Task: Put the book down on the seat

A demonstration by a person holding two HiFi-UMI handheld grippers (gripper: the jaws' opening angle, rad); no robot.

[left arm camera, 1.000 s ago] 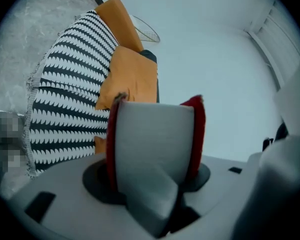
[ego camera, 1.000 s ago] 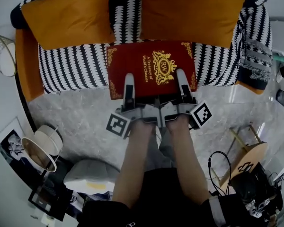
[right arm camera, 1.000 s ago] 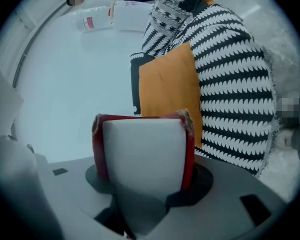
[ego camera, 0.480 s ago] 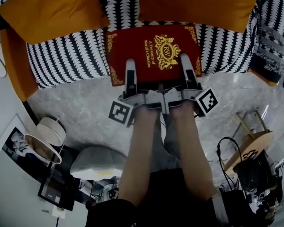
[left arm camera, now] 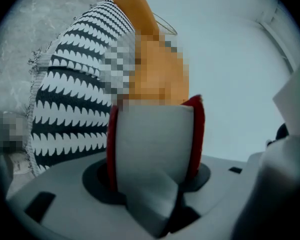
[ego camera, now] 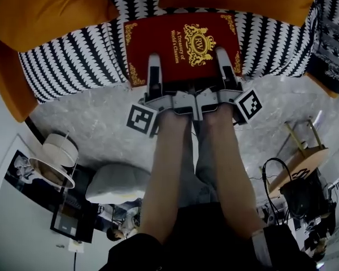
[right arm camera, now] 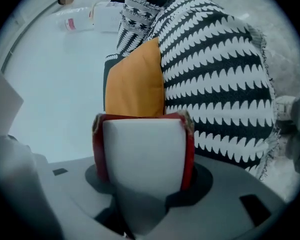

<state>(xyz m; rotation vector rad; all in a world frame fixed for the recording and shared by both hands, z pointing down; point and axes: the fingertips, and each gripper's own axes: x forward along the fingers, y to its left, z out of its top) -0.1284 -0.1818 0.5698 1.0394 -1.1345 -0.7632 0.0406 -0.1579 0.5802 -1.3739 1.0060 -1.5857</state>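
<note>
On the book (ego camera: 181, 44) you hold, the red cover carries a gold title, "A Treasury of World's Classics". It is set in two lines that run sideways from where you stand, a little left of the cover's middle. Just right of the title, at the cover's middle, a gold crest (ego camera: 199, 43) encloses the letters "RW". The cube on your left gripper (ego camera: 153, 64) shows a square black-and-white marker (ego camera: 142, 119), and the cube on your right gripper (ego camera: 224, 58) shows a second marker (ego camera: 248, 105). Both are plain patterns without letters or numbers. The black mark on the wooden stool (ego camera: 305, 165) at your right is too small to read. Nothing can be read in the two gripper views.
</note>
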